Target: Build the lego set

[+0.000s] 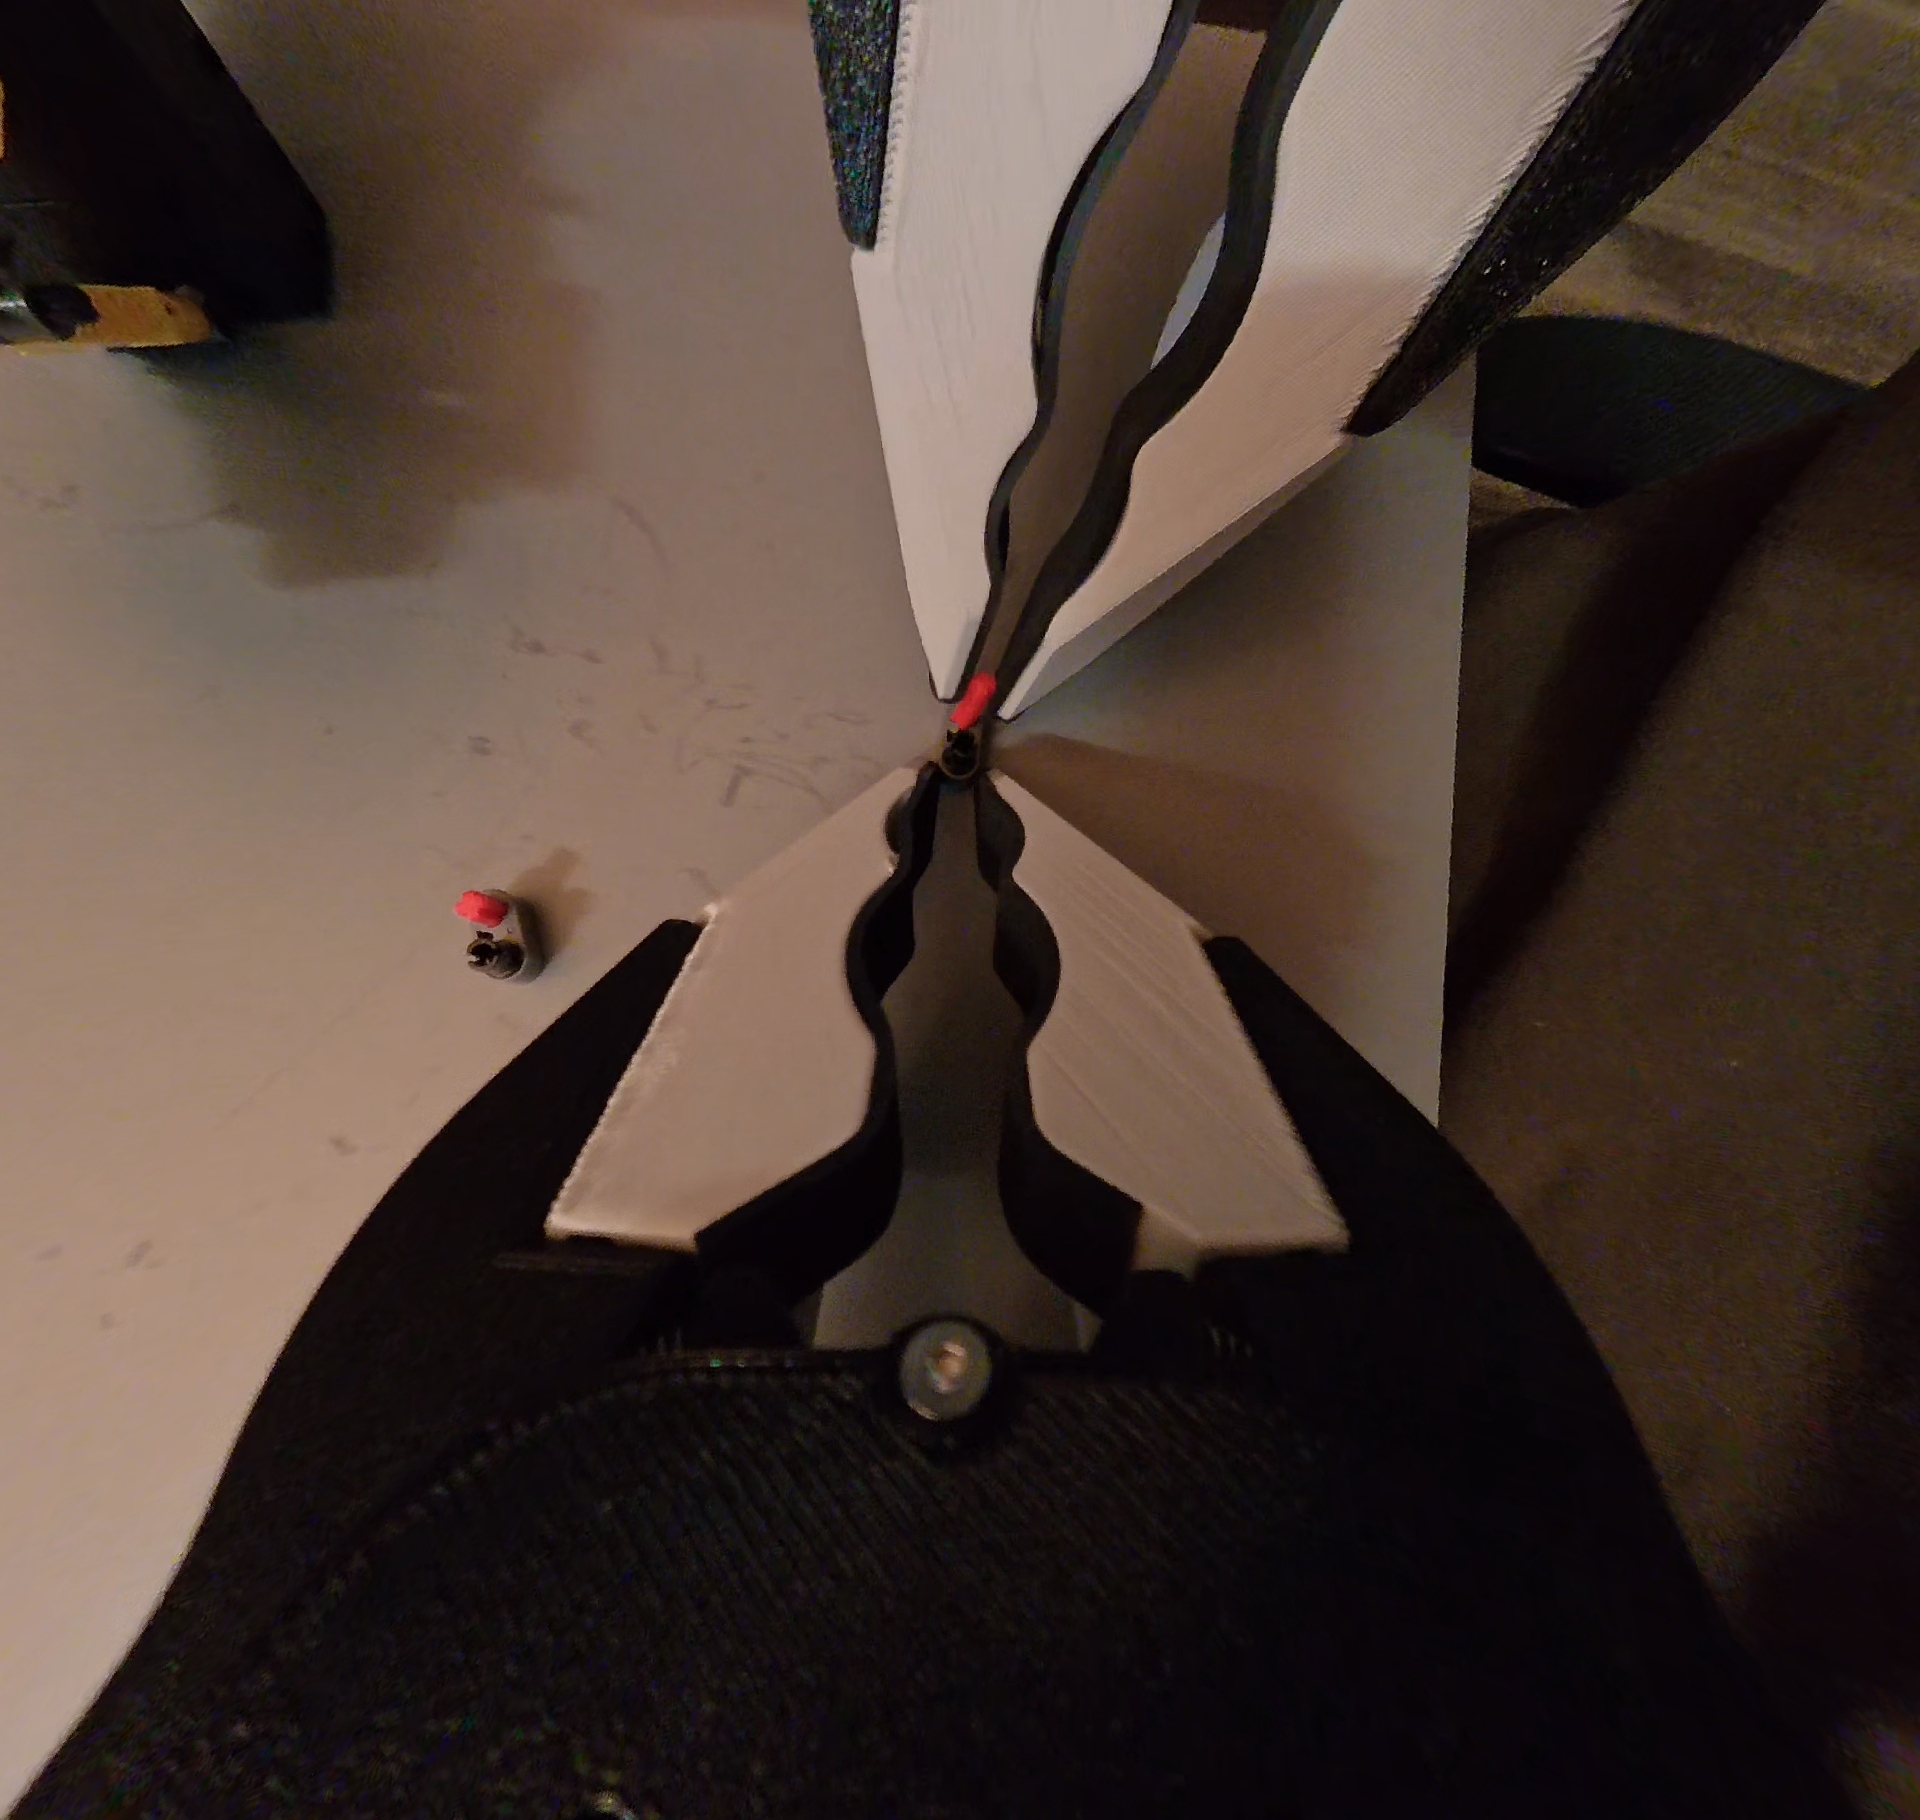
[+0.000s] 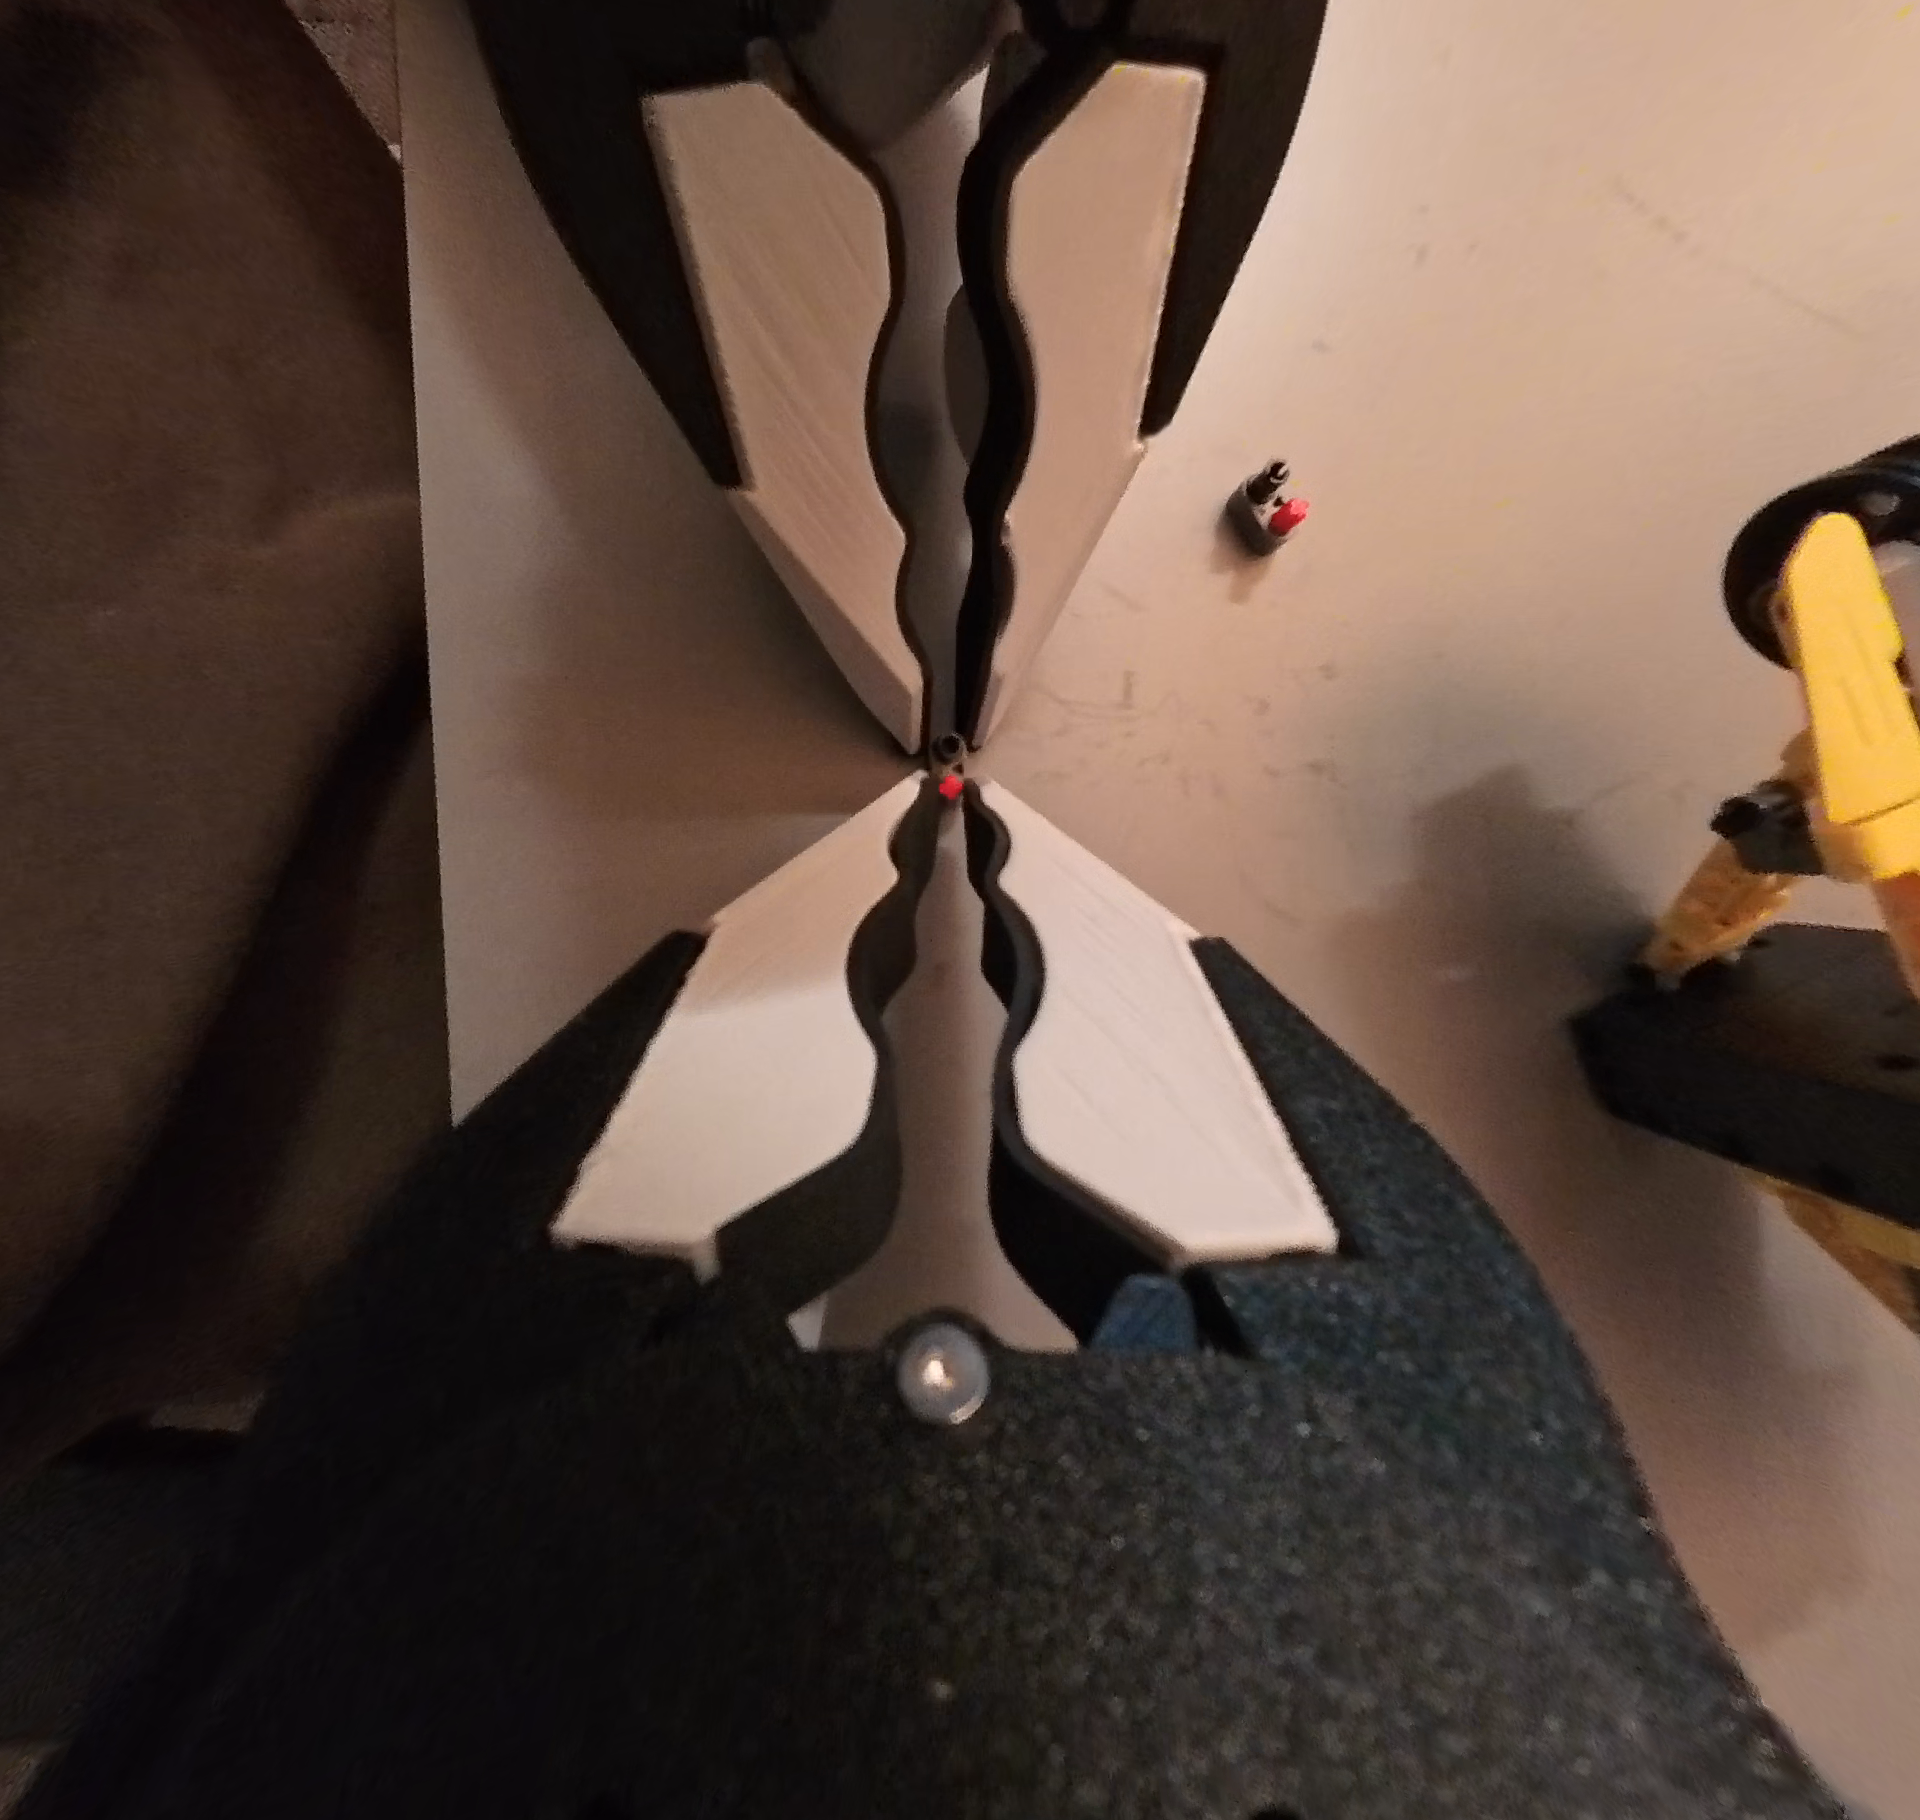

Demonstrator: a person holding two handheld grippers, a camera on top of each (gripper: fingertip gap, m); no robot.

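Observation:
My two grippers meet tip to tip above a white table (image 1: 312, 627). My left gripper (image 1: 951, 781) is shut on a small black tubular piece (image 1: 956, 756). My right gripper (image 1: 978, 692) comes in from the top of the left wrist view, shut on a small red pin (image 1: 975, 700). The pin's end touches or nearly touches the black piece. In the right wrist view my right gripper (image 2: 948, 800) holds the red pin (image 2: 949, 786), and my left gripper (image 2: 945, 731) opposite holds the black piece (image 2: 948, 747).
A small grey connector with a red pin and a black pin (image 1: 506, 934) lies on the table and also shows in the right wrist view (image 2: 1268, 513). A yellow toy model (image 2: 1849, 679) stands on a black base (image 2: 1766, 1043). Brown carpet (image 1: 1714, 835) lies past the table edge. Left and right tips are no more than a few centimetres apart.

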